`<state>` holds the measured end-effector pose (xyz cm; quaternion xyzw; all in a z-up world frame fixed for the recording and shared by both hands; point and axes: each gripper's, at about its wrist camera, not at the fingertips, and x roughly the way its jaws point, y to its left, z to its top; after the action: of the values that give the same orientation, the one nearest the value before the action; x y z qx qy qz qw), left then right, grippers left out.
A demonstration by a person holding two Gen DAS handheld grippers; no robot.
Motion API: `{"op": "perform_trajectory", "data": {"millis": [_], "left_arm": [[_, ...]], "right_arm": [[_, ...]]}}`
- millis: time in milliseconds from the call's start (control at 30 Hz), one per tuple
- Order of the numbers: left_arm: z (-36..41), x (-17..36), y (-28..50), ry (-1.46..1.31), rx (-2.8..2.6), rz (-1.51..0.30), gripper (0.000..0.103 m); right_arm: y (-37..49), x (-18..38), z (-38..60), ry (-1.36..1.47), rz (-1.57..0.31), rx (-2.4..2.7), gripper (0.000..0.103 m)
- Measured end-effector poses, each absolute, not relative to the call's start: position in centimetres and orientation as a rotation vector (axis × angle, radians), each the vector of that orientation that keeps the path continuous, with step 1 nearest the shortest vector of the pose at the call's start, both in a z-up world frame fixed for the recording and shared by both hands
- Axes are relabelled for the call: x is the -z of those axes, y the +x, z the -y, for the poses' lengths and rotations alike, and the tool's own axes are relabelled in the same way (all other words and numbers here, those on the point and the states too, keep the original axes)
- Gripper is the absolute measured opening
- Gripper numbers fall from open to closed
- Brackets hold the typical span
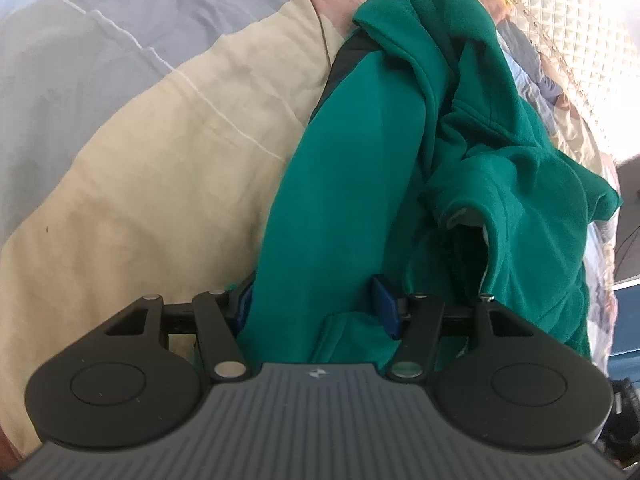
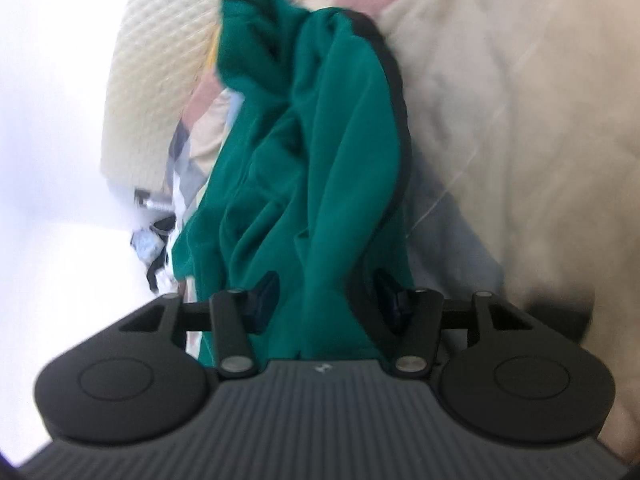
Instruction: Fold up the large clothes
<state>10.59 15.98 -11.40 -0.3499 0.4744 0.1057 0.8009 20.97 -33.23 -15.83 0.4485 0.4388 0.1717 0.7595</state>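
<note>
A large green garment (image 1: 360,152) with a dark trim lies bunched on the bed, running from the pillow end toward both cameras. In the left wrist view my left gripper (image 1: 314,312) is shut on a thick fold of it, and the cloth fills the gap between the blue pads (image 1: 386,312). The right wrist view is blurred. There my right gripper (image 2: 328,304) has the same green garment (image 2: 316,152) between its pads (image 2: 266,300), which touch the cloth on both sides, with the dark-trimmed edge against the right one.
The bed is covered by a patchwork quilt (image 1: 160,152) of cream, grey-blue and pink panels. A cream quilted headboard or pillow (image 1: 560,20) stands beyond the garment. Small dark and white items (image 2: 154,248) lie off the bed's edge in the right wrist view.
</note>
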Motion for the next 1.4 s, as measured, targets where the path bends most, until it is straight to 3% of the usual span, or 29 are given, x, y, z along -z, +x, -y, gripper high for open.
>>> {"op": "perform_trajectory", "data": {"millis": [67, 133, 300, 367, 533, 800, 1133, 1400], "left_arm": [[-15.7, 11.3, 10.5, -0.731, -0.207, -1.023, 0.063], [-15.3, 11.1, 10.5, -0.703, -0.209, -1.023, 0.059], [-15.6, 10.1, 10.0, -0.703, -0.227, -1.003, 0.019], [-16.5, 8.7, 9.1, -0.789, -0.181, -0.948, 0.011], [-18.8, 4.5, 7.4, -0.974, -0.075, -0.831, 0.007], [-19.9, -0.7, 5.0, -1.014, 0.026, -0.755, 0.006], [-20.4, -3.3, -0.5, -1.052, 0.13, -0.697, 0.006], [-20.8, -3.8, 4.7, -1.104, 0.045, -0.537, 0.006]], "right_arm": [[20.9, 16.1, 32.8, 0.922, -1.011, -0.331, 0.054], [21.1, 16.5, 32.5, 0.864, -1.057, -0.279, 0.028], [20.1, 14.7, 33.4, 0.904, -0.973, -0.306, 0.019], [19.9, 14.0, 34.0, 0.969, -0.918, -0.355, 0.018], [18.7, 10.0, 36.1, 1.058, -0.731, -0.444, 0.013], [17.5, 5.5, 38.0, 1.102, -0.585, -0.543, 0.013], [13.0, 2.7, 41.4, 1.055, -0.558, -0.539, 0.014], [19.6, 1.8, 40.0, 1.072, -0.555, -0.441, 0.015]]}}
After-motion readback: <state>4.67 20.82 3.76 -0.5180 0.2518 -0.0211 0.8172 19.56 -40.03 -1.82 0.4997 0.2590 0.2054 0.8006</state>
